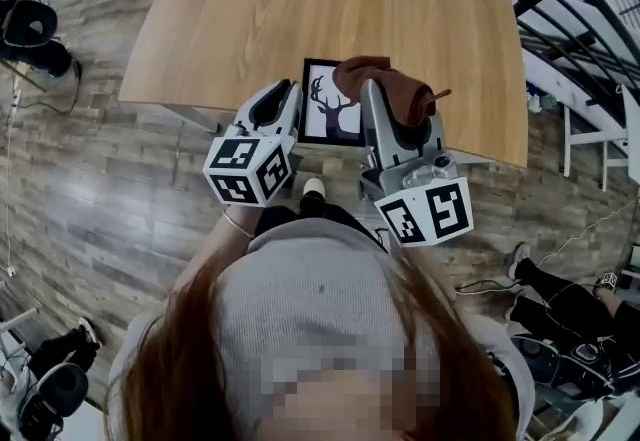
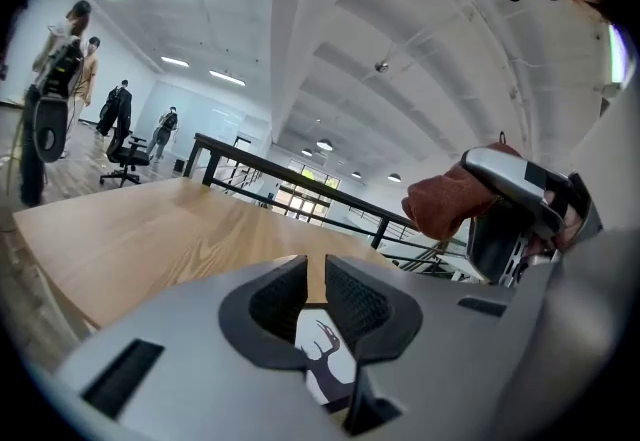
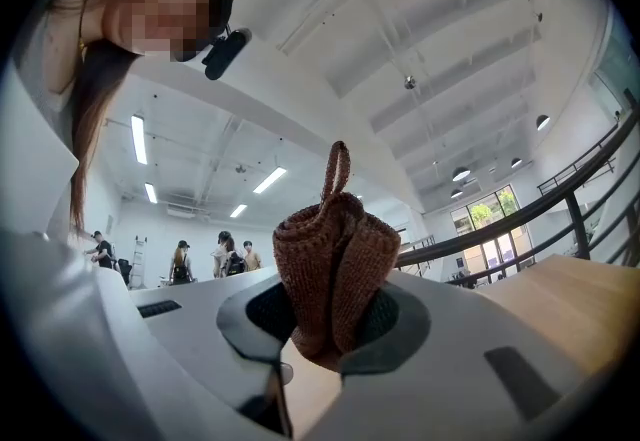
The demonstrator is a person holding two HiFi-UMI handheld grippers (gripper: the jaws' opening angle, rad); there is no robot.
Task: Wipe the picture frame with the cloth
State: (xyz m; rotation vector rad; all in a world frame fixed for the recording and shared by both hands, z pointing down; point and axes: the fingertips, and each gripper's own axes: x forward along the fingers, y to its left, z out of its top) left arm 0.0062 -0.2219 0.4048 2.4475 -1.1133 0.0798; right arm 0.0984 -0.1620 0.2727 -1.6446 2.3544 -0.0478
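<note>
The picture frame [image 1: 328, 117] (a dark deer print on white) lies flat at the near edge of the wooden surface [image 1: 330, 9], showing between the two tools in the head view. The left tool [image 2: 315, 274] has its jaws set narrow with only a thin slit between them and nothing gripped; the frame shows beyond the slit. The right tool [image 3: 322, 314] is clamped on the bunched brown cloth [image 3: 335, 264], whose loop stands up above the jaws

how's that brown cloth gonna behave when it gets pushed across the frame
Probably floppy: the cloth bunches in folds in the right claw. Its knitted weave looks grippy, so it likely drags rather than slides.
</note>
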